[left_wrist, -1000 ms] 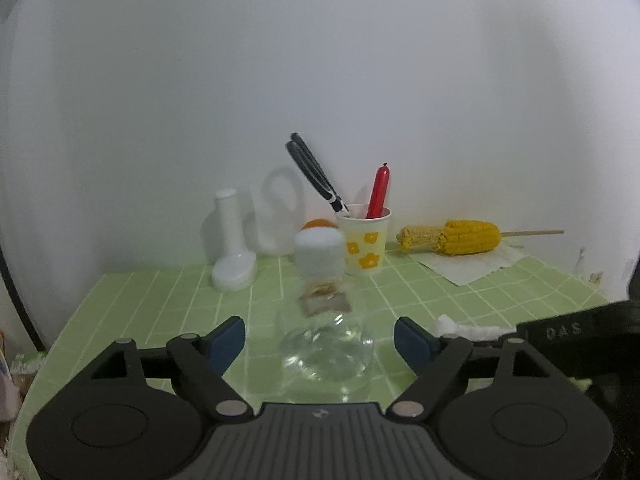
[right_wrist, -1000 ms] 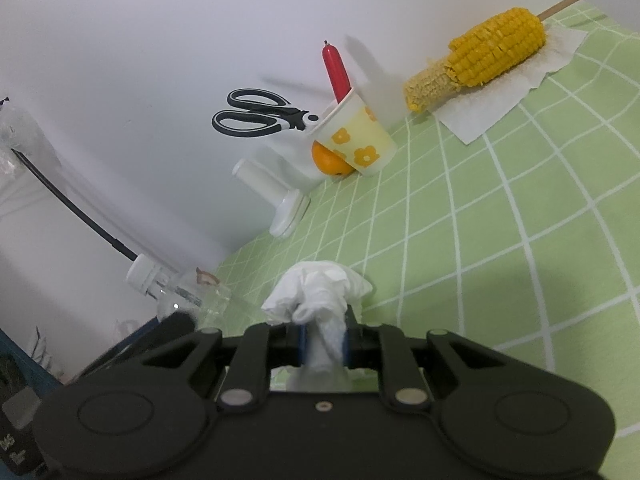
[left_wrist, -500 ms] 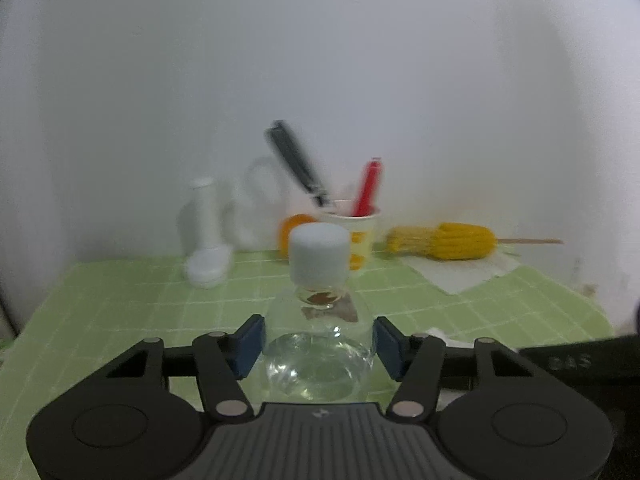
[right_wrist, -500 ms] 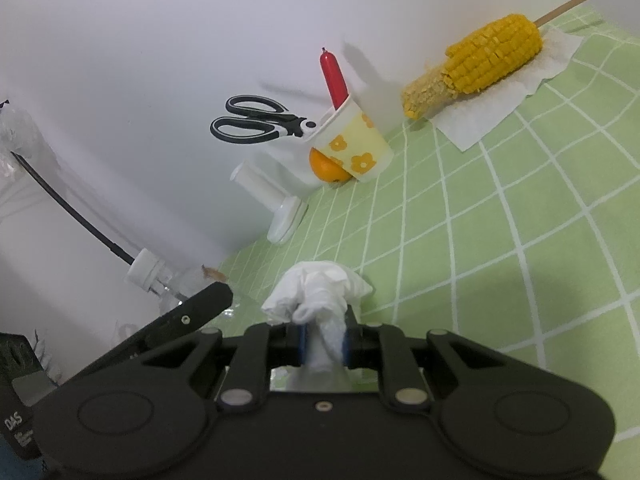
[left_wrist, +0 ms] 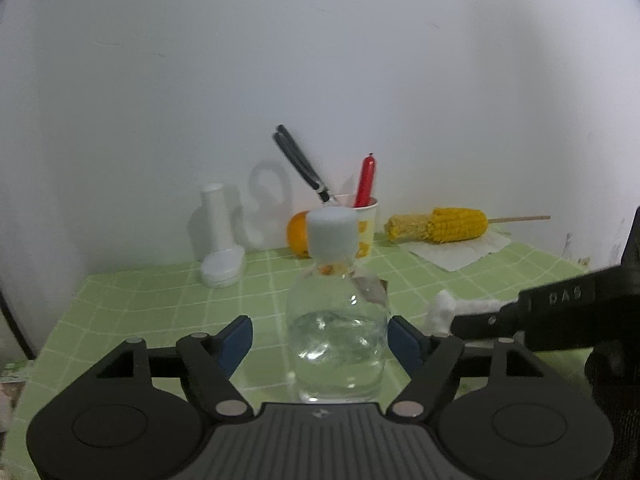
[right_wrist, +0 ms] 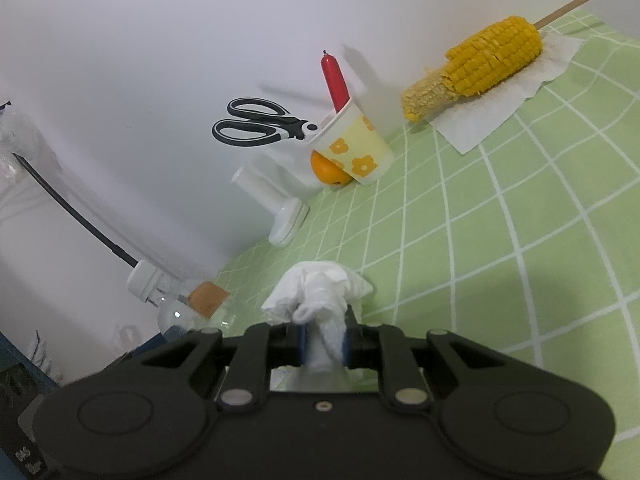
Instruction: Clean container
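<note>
A clear glass bottle (left_wrist: 338, 336) with a white cap (left_wrist: 333, 236) and a torn brown label stands upright on the green checked cloth (left_wrist: 160, 300). It sits between the jaws of my left gripper (left_wrist: 320, 334), which are opening. The left pad (left_wrist: 238, 338) is clear of the glass and the right pad (left_wrist: 402, 342) is at its side. My right gripper (right_wrist: 323, 336) is shut on a crumpled white tissue (right_wrist: 320, 292), just right of the bottle (right_wrist: 176, 312). The tissue (left_wrist: 444, 308) also shows in the left wrist view.
Against the white wall stand a flowered paper cup (left_wrist: 366, 226) holding black scissors (left_wrist: 300, 164) and a red stick, an orange (left_wrist: 298, 234), and a white vase-shaped piece (left_wrist: 220, 240). A corn cob (left_wrist: 440, 226) on a skewer lies on a napkin at the right.
My left gripper moved in around the bottle and closed on its sides, then its jaws spread again. The right gripper kept still with the tissue.
</note>
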`<state>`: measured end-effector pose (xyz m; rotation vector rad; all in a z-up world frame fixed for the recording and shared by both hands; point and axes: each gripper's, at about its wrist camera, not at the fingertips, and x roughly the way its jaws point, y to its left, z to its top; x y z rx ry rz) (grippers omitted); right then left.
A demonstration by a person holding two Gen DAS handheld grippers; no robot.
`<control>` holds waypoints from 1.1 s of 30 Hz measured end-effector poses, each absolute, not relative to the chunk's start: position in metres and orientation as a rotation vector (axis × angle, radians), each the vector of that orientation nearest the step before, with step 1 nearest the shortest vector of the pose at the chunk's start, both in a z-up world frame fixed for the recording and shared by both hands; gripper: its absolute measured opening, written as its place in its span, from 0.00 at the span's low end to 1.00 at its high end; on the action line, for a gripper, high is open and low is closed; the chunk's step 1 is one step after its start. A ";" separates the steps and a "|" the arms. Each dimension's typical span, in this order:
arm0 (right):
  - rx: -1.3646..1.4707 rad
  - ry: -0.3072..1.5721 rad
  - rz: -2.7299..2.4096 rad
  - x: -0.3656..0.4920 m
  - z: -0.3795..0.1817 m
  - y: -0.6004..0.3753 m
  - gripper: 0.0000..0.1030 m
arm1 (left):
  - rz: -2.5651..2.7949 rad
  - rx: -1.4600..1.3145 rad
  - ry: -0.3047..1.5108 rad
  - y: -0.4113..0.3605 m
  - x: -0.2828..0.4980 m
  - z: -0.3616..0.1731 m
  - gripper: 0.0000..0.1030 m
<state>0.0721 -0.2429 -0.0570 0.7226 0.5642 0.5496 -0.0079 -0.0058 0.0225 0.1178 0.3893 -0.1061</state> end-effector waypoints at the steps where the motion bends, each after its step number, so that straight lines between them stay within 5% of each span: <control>1: 0.722 0.564 0.551 0.072 -0.057 -0.243 0.16 | -0.091 0.115 0.390 -0.003 -0.010 0.023 0.74; 33: 0.737 0.565 0.591 0.070 -0.058 -0.239 0.16 | -0.067 0.083 0.330 0.009 -0.023 0.054 0.74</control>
